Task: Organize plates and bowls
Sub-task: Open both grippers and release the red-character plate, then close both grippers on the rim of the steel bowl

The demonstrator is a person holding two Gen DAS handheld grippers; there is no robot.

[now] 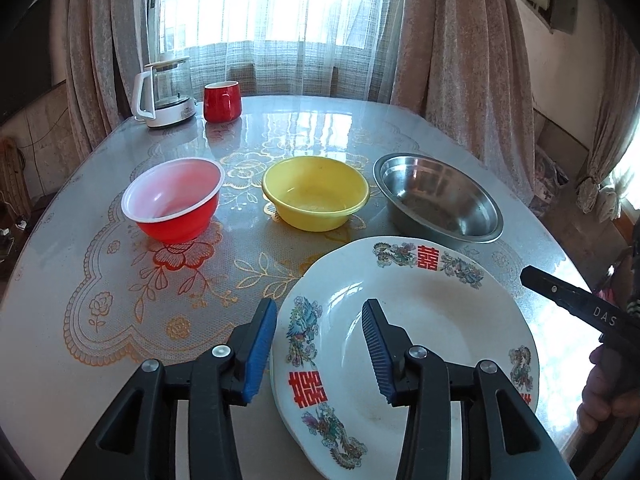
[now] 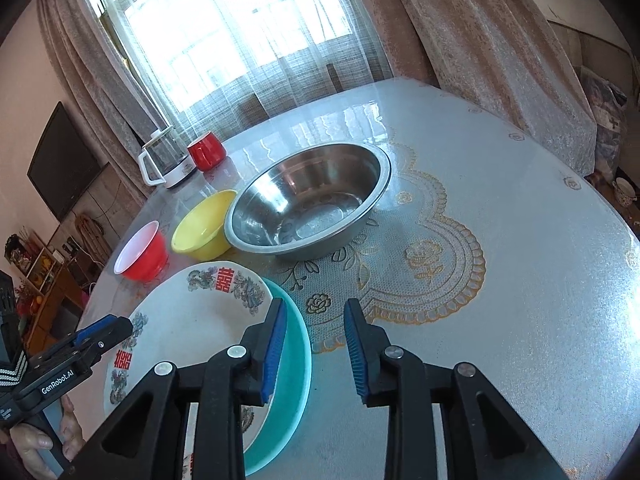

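Curtained window behind bench [image 1: 100, 240]; white plate [image 1: 400, 340] stacked on teal plate [image 2: 294, 360].
Left wrist: your left gripper [image 1: 320, 344] straddles the rim, spread. Right wrist: right gripper [image 2: 316, 348] spread, empty; lift clear before taking the bowls.

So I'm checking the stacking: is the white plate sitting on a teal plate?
Yes, the right wrist view shows the white plate resting on the teal plate.

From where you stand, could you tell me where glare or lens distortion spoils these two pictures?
Left wrist view: the window is blown out white, its glare streaks the glossy table, and the fisheye bows the curtains. Right wrist view: the window is overexposed too, reflections ripple beyond the steel basin, and the scene tilts with dark corners.
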